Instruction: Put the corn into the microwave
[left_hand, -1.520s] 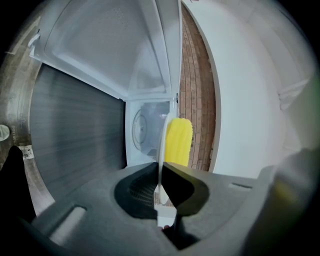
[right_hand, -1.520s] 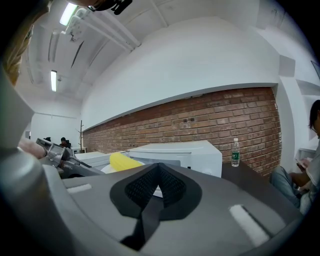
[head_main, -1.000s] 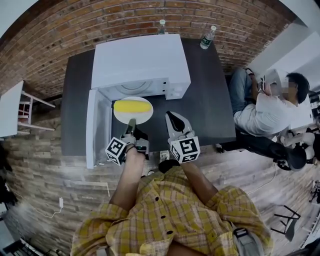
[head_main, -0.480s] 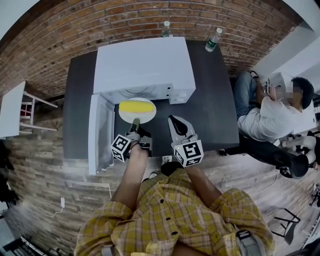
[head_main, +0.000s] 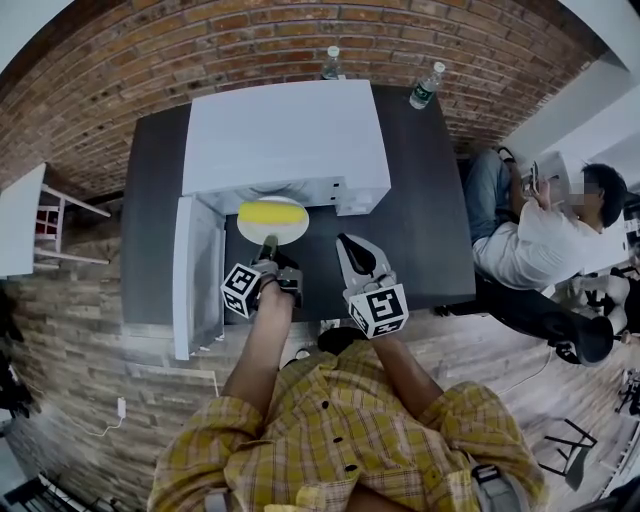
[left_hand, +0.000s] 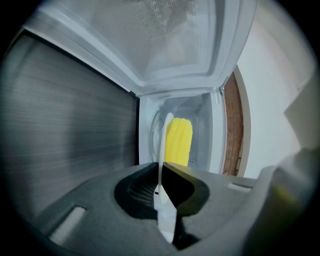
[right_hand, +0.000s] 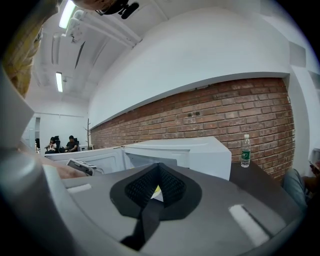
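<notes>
The yellow corn (head_main: 268, 213) lies on a white plate (head_main: 283, 235) at the mouth of the white microwave (head_main: 285, 130), whose door (head_main: 195, 275) stands swung open to the left. My left gripper (head_main: 268, 246) is shut on the plate's near rim. In the left gripper view the plate (left_hand: 162, 150) shows edge-on between the jaws, with the corn (left_hand: 178, 141) beyond it in front of the cavity. My right gripper (head_main: 350, 247) hovers just right of the plate, jaws together and holding nothing. The right gripper view faces the microwave (right_hand: 190, 150).
The microwave stands on a dark table (head_main: 420, 220). Two water bottles (head_main: 331, 60) (head_main: 424, 82) stand at its back edge, before a brick wall. A person (head_main: 540, 230) sits to the right. A small white table (head_main: 20, 220) is at the left.
The plate with the corn has moved away from me toward the microwave opening, carried by my left gripper. My right gripper has stayed about where it was.
</notes>
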